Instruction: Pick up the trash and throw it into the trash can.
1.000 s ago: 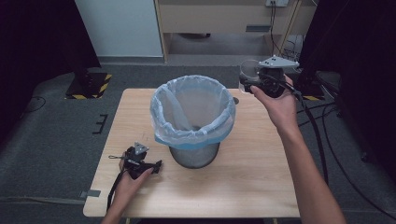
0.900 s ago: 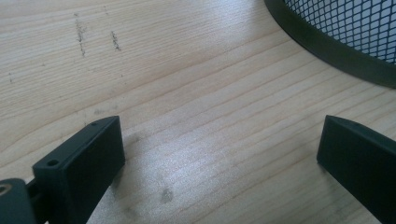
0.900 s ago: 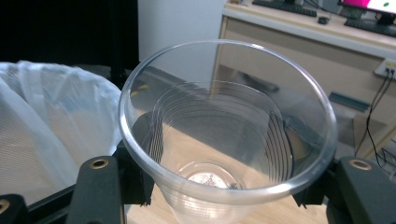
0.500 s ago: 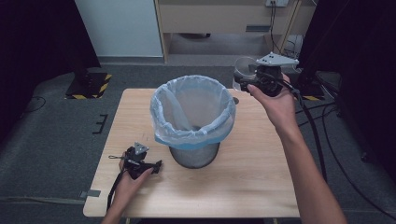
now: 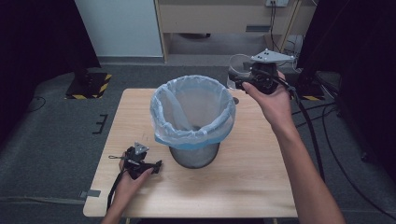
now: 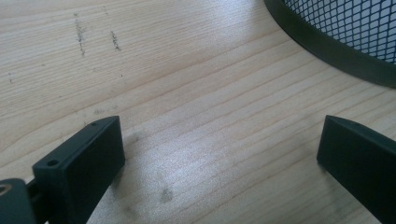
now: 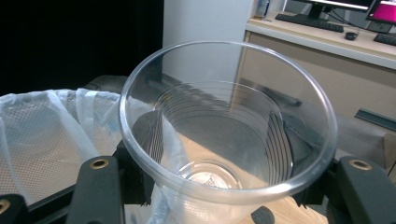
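Wooden surface (image 5: 261, 177): left tongs (image 6: 219, 158) gape empty; the right gripper view shows right tongs (image 7: 224, 186) clamping a clear plastic cup (image 7: 229, 135) beside the lined bin (image 5: 194, 116).

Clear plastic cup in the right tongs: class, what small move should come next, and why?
Probably carry the clear plastic cup sideways until it hangs over the lined bin. The right tongs are shut on the cup, upright and empty, beside the bin's rim rather than above its opening. The left tongs rest open on the table.

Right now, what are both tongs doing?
Left tongs: open, empty, resting on the table.
Right tongs: shut on the clear plastic cup, beside the bin.
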Action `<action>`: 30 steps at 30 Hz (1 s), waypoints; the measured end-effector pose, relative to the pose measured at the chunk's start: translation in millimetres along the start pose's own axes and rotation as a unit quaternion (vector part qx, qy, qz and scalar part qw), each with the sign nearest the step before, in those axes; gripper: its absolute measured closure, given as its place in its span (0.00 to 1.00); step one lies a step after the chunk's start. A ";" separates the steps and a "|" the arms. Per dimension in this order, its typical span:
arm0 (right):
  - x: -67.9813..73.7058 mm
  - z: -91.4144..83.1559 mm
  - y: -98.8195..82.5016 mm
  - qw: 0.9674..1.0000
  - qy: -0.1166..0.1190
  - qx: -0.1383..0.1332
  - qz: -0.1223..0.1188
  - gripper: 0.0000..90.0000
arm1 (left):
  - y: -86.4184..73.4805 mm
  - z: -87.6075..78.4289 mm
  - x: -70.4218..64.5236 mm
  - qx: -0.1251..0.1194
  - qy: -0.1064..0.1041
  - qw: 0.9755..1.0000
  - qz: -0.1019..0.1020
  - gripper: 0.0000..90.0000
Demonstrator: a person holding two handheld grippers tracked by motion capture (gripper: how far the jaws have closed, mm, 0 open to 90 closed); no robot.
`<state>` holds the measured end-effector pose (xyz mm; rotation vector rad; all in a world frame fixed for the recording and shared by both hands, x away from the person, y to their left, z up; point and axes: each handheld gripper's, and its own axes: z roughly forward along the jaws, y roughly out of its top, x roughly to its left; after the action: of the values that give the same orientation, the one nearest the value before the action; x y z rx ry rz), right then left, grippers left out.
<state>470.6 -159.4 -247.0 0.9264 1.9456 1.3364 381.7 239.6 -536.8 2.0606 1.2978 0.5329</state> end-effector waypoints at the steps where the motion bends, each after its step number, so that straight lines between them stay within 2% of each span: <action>1: 1.0 0.8 0.5 1.000 0.001 0.000 -0.002 0.41 | 0.0 0.0 0.0 0.000 0.000 1.000 0.000 0.00; 13: 10.4 8.4 3.7 1.000 0.020 0.004 0.001 0.41 | -0.1 -0.1 0.0 0.000 0.000 1.000 0.000 0.00; 30: 30.6 23.2 2.4 0.999 0.044 0.008 -0.008 0.40 | -0.2 -0.1 -0.1 0.000 -0.001 1.000 0.001 0.00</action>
<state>471.6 -121.7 -254.7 0.8704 2.0293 1.3745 381.5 239.6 -536.9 2.0607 1.2954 0.5326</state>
